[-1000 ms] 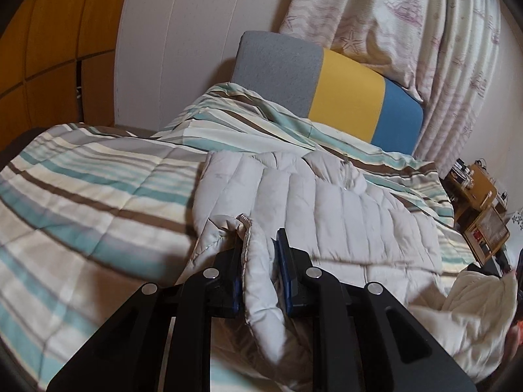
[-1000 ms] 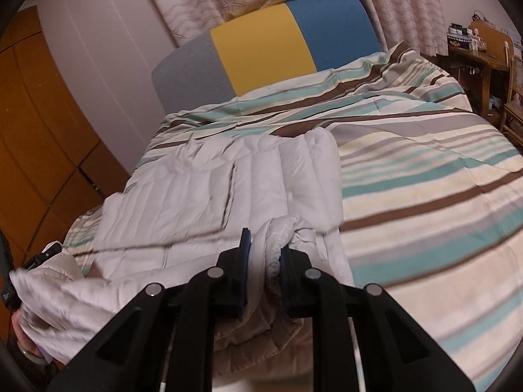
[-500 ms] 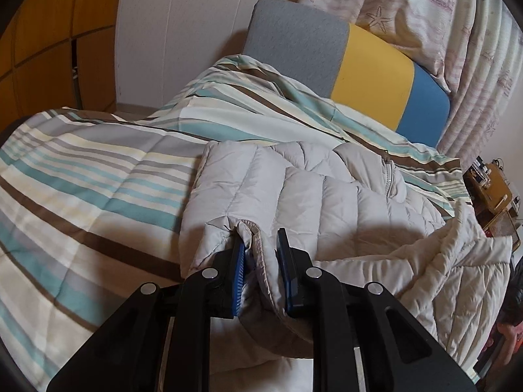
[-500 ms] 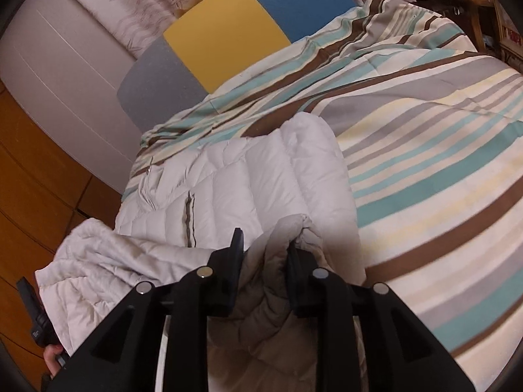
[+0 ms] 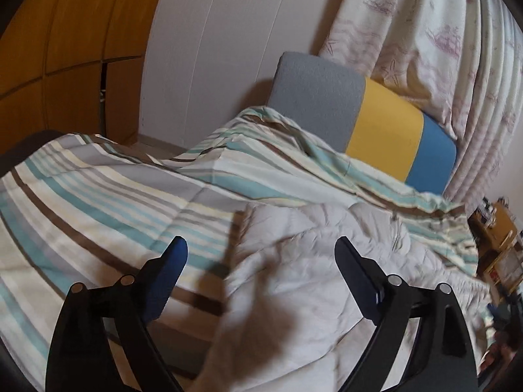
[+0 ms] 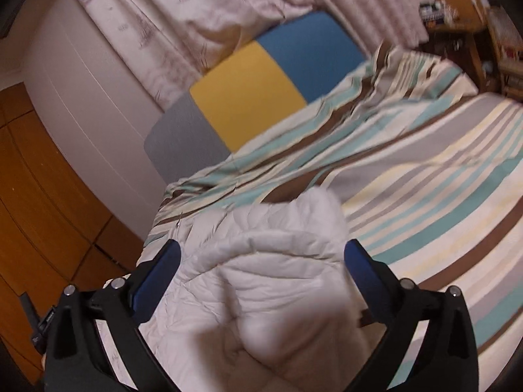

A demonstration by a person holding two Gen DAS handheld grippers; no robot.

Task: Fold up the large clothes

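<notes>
While wooden wardrobe doors [image 5: 65, 65] fill the far left, a striped duvet [image 5: 98, 202] covers the bed and runs up to a grey, yellow and blue headboard [image 5: 366, 130], with patterned curtains [image 5: 441, 49] behind it and a cluttered wooden shelf [image 5: 497, 238] at the right edge. A pale quilted jacket [image 5: 327, 277] lies folded over on the duvet. The left gripper [image 5: 261, 251] has just been opening; its jaws stand wide apart, the jacket's edge below them, unpinched. The right gripper [image 6: 261, 254] has likewise just been opening, its blue pads [image 6: 359, 268] spread clear on either side of the jacket's bunched fold, released.
</notes>
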